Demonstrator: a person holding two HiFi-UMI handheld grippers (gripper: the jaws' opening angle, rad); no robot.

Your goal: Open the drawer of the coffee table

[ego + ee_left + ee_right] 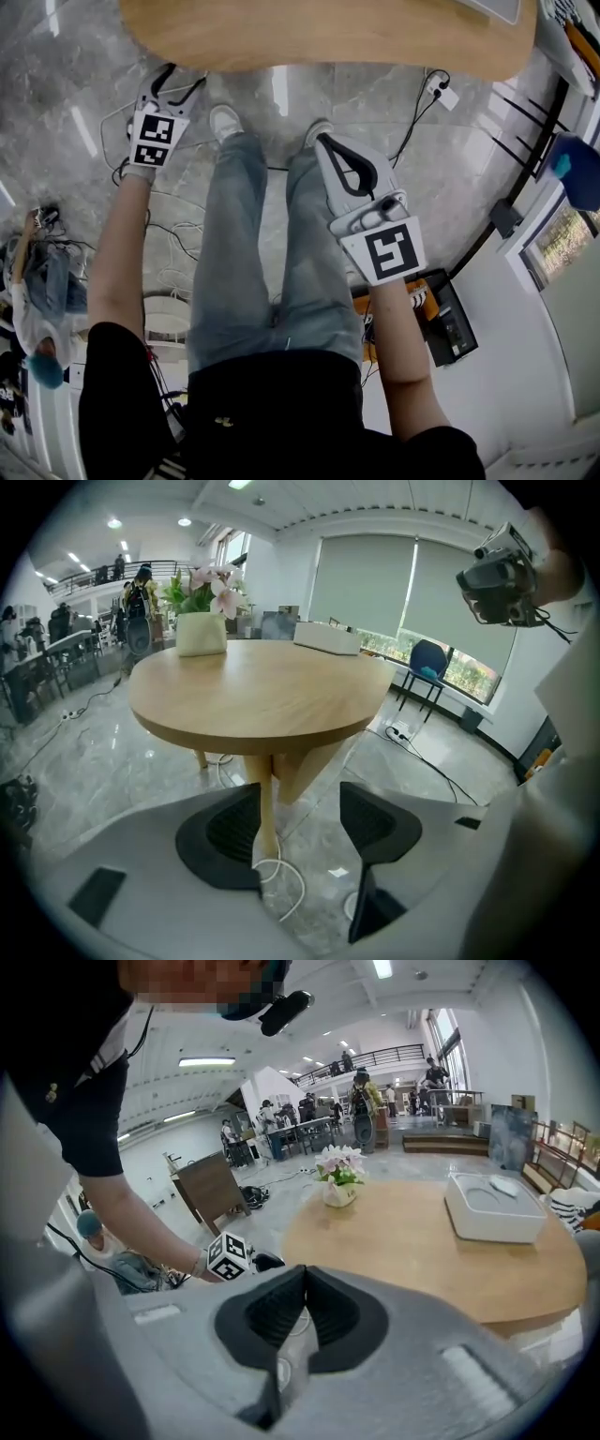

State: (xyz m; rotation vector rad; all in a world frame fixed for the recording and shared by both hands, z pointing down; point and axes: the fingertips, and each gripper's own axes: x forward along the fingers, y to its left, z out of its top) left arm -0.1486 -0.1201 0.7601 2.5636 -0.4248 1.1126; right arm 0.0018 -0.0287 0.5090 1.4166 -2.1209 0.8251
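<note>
The round wooden coffee table [319, 33] lies along the top of the head view, beyond the person's feet. No drawer shows in any view. My left gripper [178, 82] hangs just short of the table's near edge, at the left. In the left gripper view it [300, 817] is open, with only floor and the table's pedestal [281, 771] seen through the gap. My right gripper [323, 139] hovers over the person's right shoe, its jaws pressed together with nothing between them [302, 1283]. On the tabletop [422, 1232] stand a flower pot [339, 1185] and a white box [495, 1206].
White cables [277, 874] trail over the marble floor under the table, and a power strip [441, 89] lies at the right. An orange and black case [441, 314] sits by the person's right leg. A blue chair [428, 658] stands by the window. Someone sits at the left [33, 309].
</note>
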